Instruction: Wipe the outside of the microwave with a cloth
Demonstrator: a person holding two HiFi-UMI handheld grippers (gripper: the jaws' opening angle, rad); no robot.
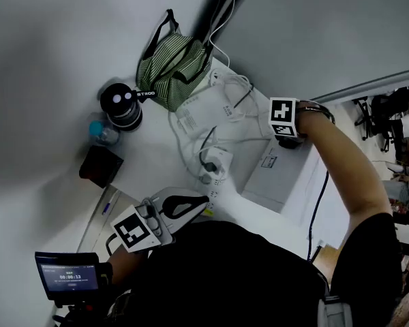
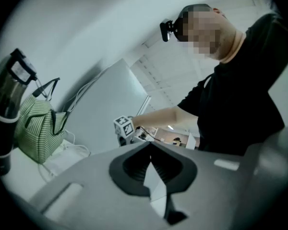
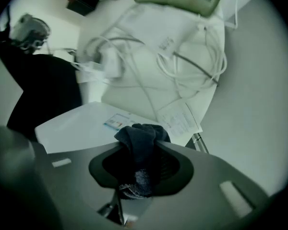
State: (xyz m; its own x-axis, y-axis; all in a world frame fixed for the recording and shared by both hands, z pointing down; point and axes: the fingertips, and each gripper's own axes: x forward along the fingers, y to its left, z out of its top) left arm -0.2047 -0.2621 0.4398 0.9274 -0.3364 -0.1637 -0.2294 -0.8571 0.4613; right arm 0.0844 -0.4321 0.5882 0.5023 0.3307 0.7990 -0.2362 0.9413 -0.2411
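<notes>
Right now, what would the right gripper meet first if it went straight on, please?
Probably the microwave, its white panel just beyond the dark cloth that the right gripper holds; depth is unclear.

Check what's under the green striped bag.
The green striped bag overlaps one end of a flat white pack with white cables looped over it. Whatever lies directly beneath the bag is covered by its fabric.

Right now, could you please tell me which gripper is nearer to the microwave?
Right. The right gripper, shut on the dark cloth, is directly over the microwave. The left gripper, shut and empty, is off to the person's left of it, near the cables.
</notes>
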